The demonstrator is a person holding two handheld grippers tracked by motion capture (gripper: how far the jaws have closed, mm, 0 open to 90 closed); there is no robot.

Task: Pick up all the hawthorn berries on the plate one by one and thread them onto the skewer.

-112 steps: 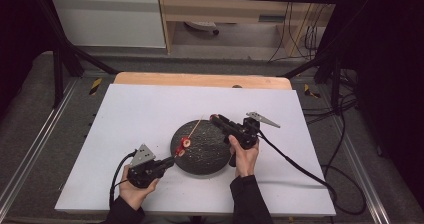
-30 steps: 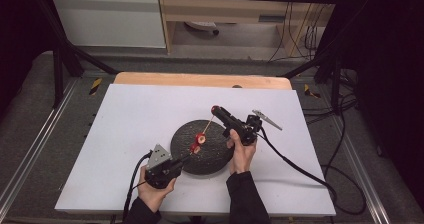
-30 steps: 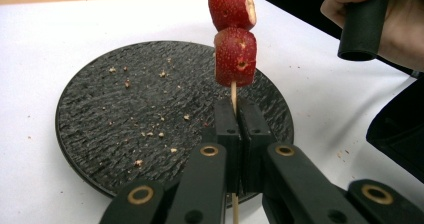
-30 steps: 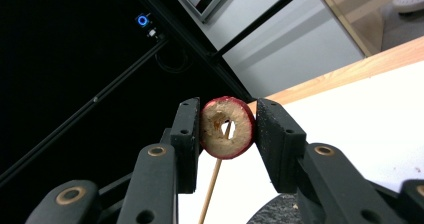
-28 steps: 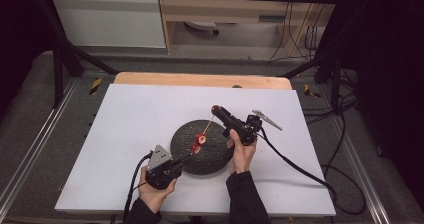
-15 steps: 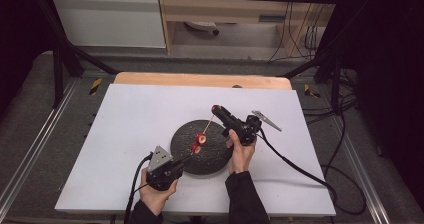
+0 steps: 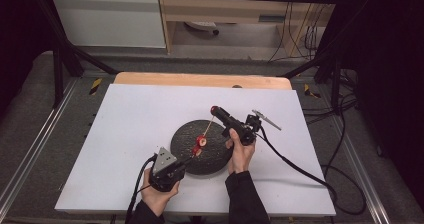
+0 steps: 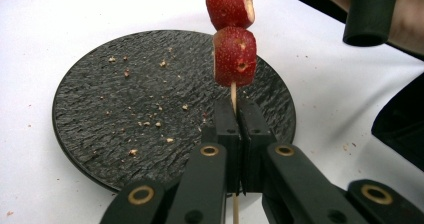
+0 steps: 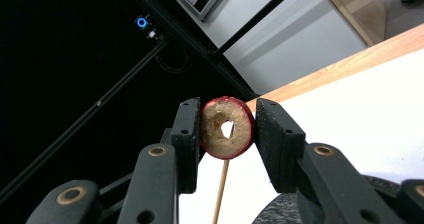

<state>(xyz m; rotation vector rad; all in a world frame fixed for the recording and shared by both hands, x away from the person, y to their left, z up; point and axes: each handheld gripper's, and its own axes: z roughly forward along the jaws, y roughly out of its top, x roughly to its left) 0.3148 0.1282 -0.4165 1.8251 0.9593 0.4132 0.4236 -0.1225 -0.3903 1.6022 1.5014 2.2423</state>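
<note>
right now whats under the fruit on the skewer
Below the two red fruit pieces on the skewer lies a black slate plate, bare but for scattered crumbs. The left gripper clamps the stick and hides the plate's near edge.

A white table point(image 7: 125, 134) with a wooden edge stands on grey floor point(image 7: 30, 109), before a wooden shelf point(image 7: 225, 9).

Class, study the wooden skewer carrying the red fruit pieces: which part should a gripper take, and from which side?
Grip the wooden skewer on its bare stem below the fruit pieces, coming from the person's side, jaws closing across the thin stick. The left gripper does so; the loaded part offers no free wood.
</note>
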